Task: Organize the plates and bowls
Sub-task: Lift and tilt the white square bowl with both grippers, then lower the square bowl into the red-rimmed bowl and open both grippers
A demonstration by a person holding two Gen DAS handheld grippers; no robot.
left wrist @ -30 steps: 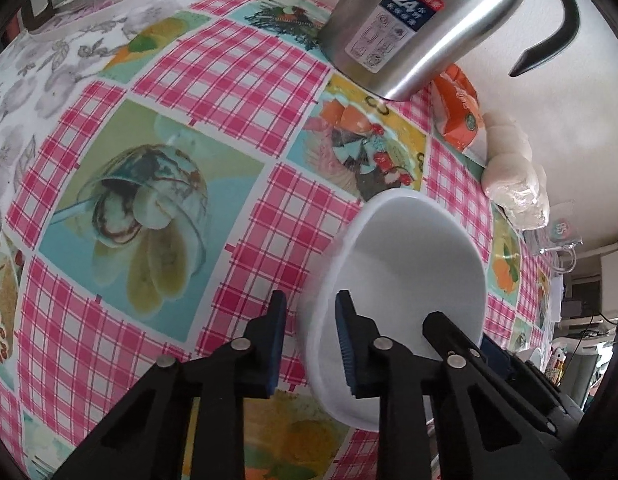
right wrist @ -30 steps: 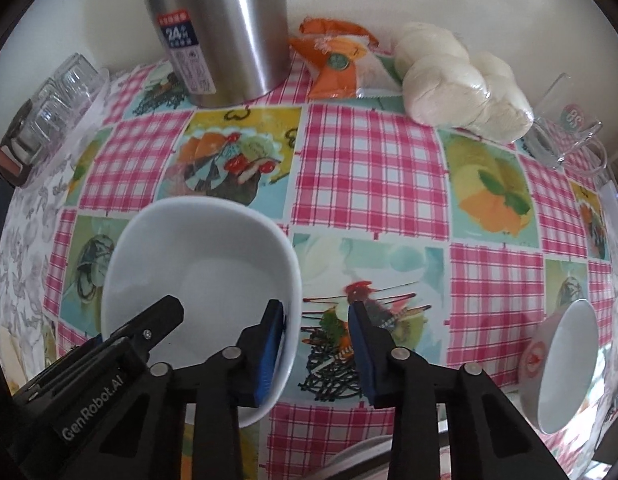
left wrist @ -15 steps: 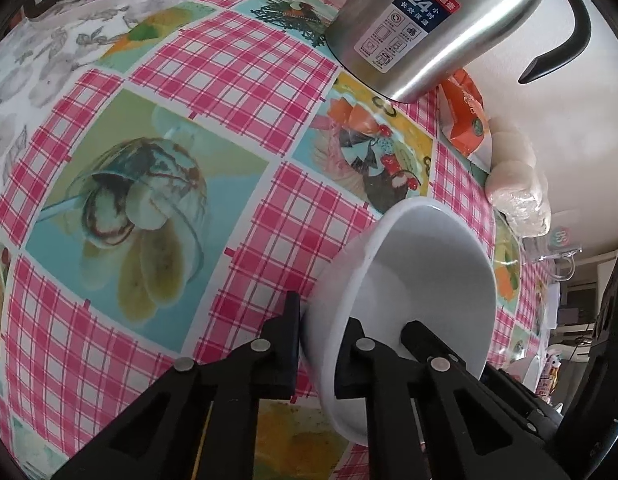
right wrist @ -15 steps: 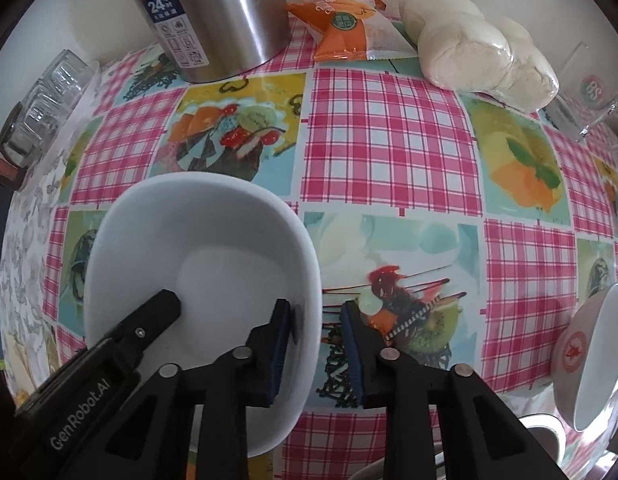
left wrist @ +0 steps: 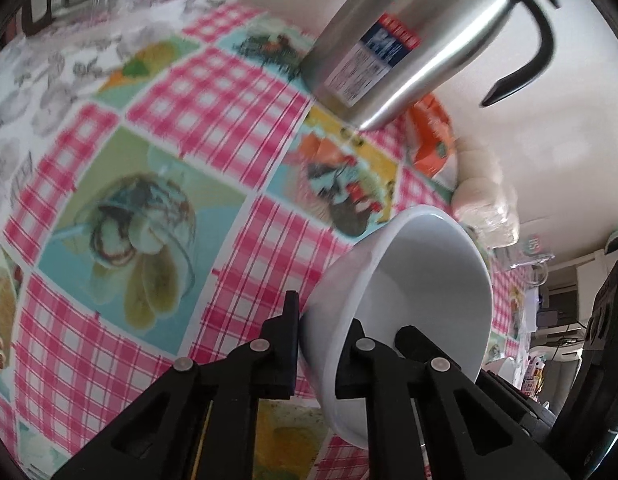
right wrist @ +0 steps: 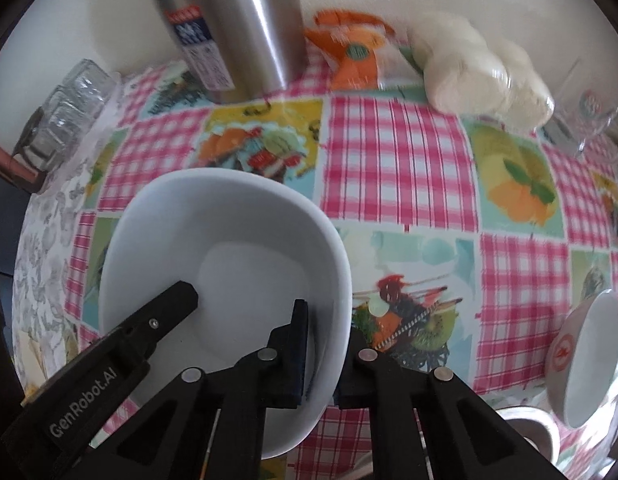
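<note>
My left tongs (left wrist: 317, 350) were clamped on the rim of the big white rounded-square bowl (left wrist: 425, 292), one finger outside the wall and one inside; my right tongs (right wrist: 327, 354) were clamped on the other side of the same bowl (right wrist: 229, 248), with one finger inside and one outside; so I held the bowl with both tongs at once. In the left view the bowl was tipped, its open side turned away from my left tongs, above the bench with the pink checked cloth with fruit pictures (left wrist: 213, 120); I could not tell whether its bottom touched the cloth. At the back of the bench, by the wall, stood a tall shiny steel jug with a black handle (left wrist: 421, 40); just beside it lay an orange snack packet (right wrist: 349, 54), and next to that a clear bag of pale round buns (right wrist: 481, 76). A small white bowl with a red mark (right wrist: 585, 356) sat near the right edge of the bench, well apart from the big one; clear glasses (right wrist: 69, 100) stood at the far left.
</note>
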